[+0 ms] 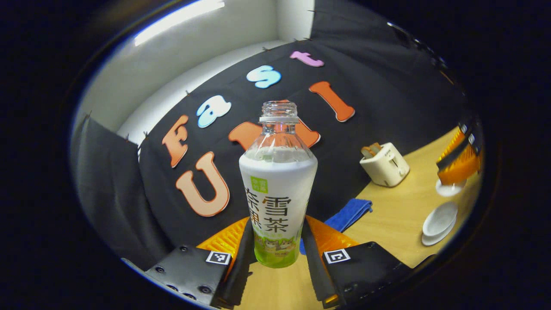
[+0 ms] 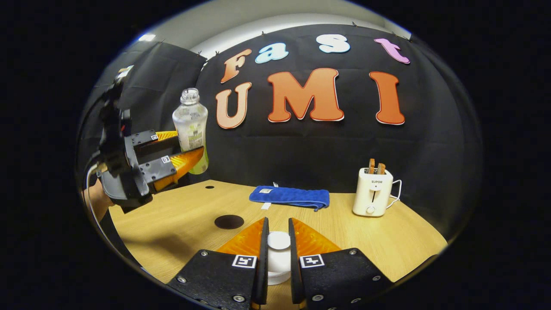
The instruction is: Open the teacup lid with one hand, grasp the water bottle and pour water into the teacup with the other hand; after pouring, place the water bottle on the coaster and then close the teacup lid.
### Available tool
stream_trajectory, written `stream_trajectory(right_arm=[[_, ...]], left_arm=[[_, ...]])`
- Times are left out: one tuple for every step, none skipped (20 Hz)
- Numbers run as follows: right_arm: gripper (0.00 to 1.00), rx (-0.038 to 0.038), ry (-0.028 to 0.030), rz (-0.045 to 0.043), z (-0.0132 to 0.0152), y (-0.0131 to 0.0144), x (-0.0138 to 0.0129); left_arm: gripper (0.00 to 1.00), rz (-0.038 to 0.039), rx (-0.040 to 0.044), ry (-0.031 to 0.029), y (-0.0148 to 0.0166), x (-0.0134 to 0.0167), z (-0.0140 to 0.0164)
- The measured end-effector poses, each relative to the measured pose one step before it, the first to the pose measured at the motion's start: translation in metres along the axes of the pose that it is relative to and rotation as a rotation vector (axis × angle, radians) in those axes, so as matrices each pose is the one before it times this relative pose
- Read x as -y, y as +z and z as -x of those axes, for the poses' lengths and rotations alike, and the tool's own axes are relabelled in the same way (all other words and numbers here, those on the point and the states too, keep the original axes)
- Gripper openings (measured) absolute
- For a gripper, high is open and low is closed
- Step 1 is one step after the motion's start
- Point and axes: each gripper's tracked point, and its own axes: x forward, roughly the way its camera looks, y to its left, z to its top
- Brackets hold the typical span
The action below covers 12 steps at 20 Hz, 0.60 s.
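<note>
Water bottle (image 1: 277, 189), uncapped and upright, was raised clear of the counter (image 2: 181, 232), clamped low on its body between the two orange fingers of the left tool (image 1: 277, 245); the right gripper view showed the same bottle (image 2: 191, 129) held aloft at the left of the scene by that tool (image 2: 183, 157), with a hand behind it. Counter was a pale wooden surface backed by black cloth. On it lay a folded blue cloth (image 2: 290, 196) near the back wall and, to its right, a cream toaster (image 2: 372, 196) holding two slices. A dark round coaster (image 2: 229, 221) rested bare on the counter, left of the right tool. Right tool (image 2: 278, 241) had its fingers closed narrowly on the white teacup lid (image 2: 278, 240), gripping its knob from both sides. In the left gripper view, the right tool (image 1: 458, 161) appeared at the far right edge above a white piece, with the white teacup (image 1: 440, 218) on its saucer just beside and below.
</note>
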Motion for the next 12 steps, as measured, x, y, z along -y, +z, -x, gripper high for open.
stream_trajectory(right_arm=[[0.22, -0.011, 0.00166, 0.00284, -0.00236, -0.00438, -0.00153], [0.22, -0.01362, 0.00569, 0.00446, -0.00228, -0.00466, -0.00242], [0.22, -0.00904, 0.00096, 0.00422, -0.00257, -0.00402, -0.00141], [0.22, -0.01524, 0.00207, 0.0065, -0.00324, -0.00612, -0.00141], [0.22, -0.00896, 0.00146, 0.00411, -0.00232, -0.00335, -0.00079], [0.22, -0.00672, 0.00343, 0.00214, -0.00366, -0.00311, -0.00173], [0.22, -0.00742, 0.00277, -0.00058, -0.00171, -0.0039, -0.0009], [0.23, -0.00637, 0.00465, 0.00035, -0.00267, -0.00346, -0.00106], [0.23, -0.01131, 0.00355, -0.00015, -0.00279, -0.00517, 0.00004], [0.23, -0.00743, 0.00253, 0.00079, -0.00216, -0.00391, -0.00022], [0.23, -0.01077, -0.00073, 0.00393, -0.00283, -0.00513, 0.00026], [0.23, -0.01088, -0.00169, 0.00451, -0.00164, -0.00491, 0.00074]], left_arm=[[0.64, 0.06505, 0.00143, 0.01682, -0.00235, -0.00442, 0.00078], [0.64, 0.05422, 0.00113, 0.01649, -0.00126, -0.00553, 0.00101], [0.61, 0.04079, 0.00059, 0.00901, -0.00107, -0.00374, -0.00059], [0.61, 0.02861, -0.00101, 0.03251, 0.00081, -0.01036, -0.00255], [0.64, 0.04366, 0.01081, 0.0091, 0.00376, -0.00332, -0.00232], [0.64, 0.03081, 0.00069, 0.00225, -0.00099, -0.00147, -0.00129], [0.64, 0.029, -0.00153, 0.00146, -0.00015, -0.00123, -0.00187], [0.61, 0.04771, -0.00563, -0.00088, -0.0018, -0.00157, -0.0029], [0.61, 0.03438, -0.0088, -0.00131, -0.00104, 0.00134, -0.00084], [0.62, 0.03621, -0.00692, 0.00051, -0.00303, -0.00076, -0.00084], [0.61, 0.04181, -0.01857, -0.00191, -0.00652, 0.00101, -0.00135], [0.64, 0.03819, -0.03128, -0.00308, -0.01196, 0.00055, -0.00142]])
